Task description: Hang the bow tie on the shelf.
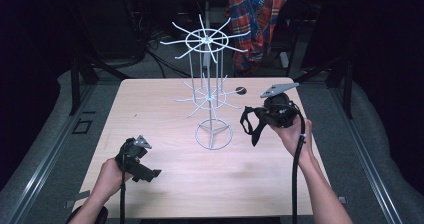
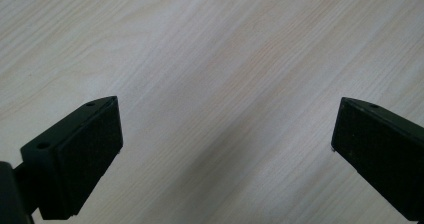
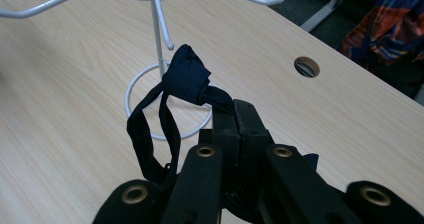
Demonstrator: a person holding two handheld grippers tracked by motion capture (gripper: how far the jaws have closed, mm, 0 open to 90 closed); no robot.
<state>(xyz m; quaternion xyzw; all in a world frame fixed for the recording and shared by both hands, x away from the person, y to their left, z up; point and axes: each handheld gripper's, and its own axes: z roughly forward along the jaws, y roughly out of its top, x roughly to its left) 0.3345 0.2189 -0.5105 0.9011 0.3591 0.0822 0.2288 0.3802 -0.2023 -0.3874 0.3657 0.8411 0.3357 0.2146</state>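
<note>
We see the right gripper [image 1: 257,118] held above the table [image 1: 165,184], its jaws pressed together on a dark blue knotted strap [image 3: 187,79] that hangs in loops from them. It sits just to the right of the white wire rack [image 1: 212,99], near the rack's ring base, not touching it. A small round hole [image 3: 306,66] lies in the tabletop beyond. Our left gripper [image 1: 145,173] rests low near the table's front left, jaws spread wide over bare wood, holding nothing.
</note>
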